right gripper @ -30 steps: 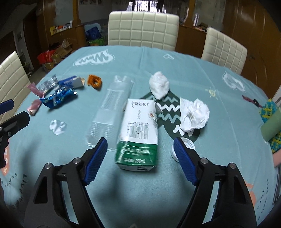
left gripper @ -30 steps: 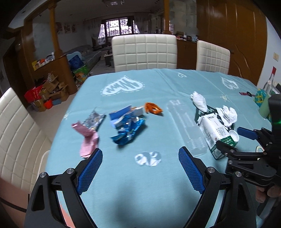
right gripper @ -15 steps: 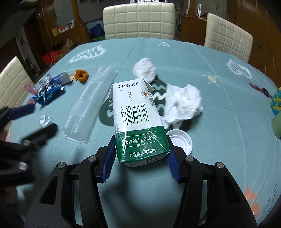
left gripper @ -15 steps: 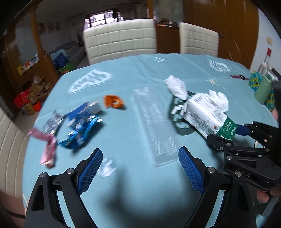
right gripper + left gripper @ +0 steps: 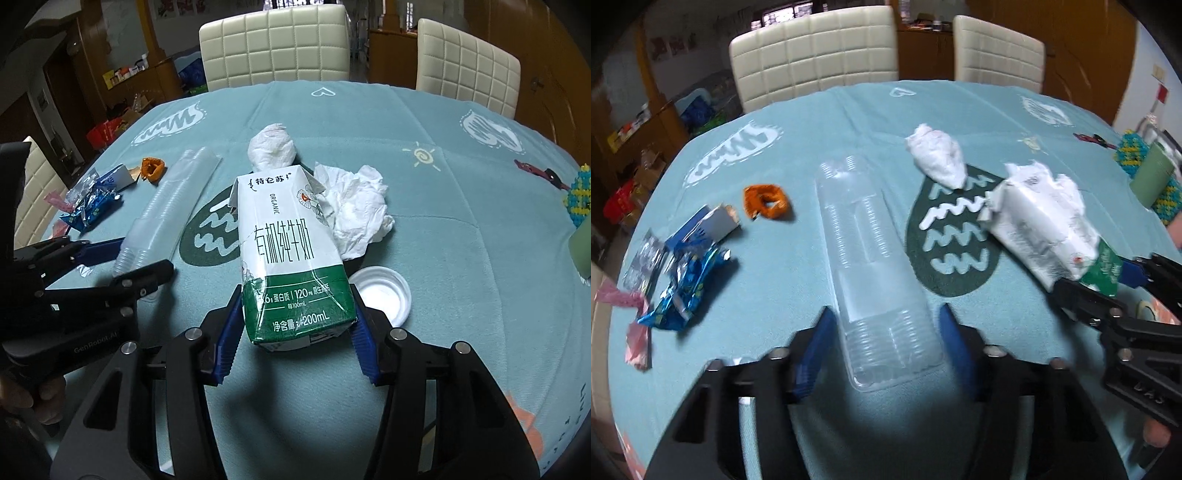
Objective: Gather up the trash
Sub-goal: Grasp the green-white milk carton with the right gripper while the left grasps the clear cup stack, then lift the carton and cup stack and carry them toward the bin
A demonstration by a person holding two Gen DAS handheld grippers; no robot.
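The right tool (image 5: 297,338) is clamped on the green base of the milk carton (image 5: 288,236), its blue pads pressing both side walls while the carton's gabled top points toward 12 o'clock over the surface (image 5: 461,236). The left tool (image 5: 884,341) is closing around the near end of the clear plastic sleeve of cups (image 5: 871,266); the sleeve sits between its pads, but they do not look pressed on yet.

A good finish probably means squeezing the sleeve gently, since thin plastic is likely to buckle or slide out, and centring the pads before lifting. The carton should come up level, as it may hold dregs.

Crumpled tissues (image 5: 356,210) lie at the carton's 1 o'clock, a white lid (image 5: 382,295) at its 4 o'clock; blue wrappers (image 5: 687,280) sit at the sleeve's 9 o'clock.
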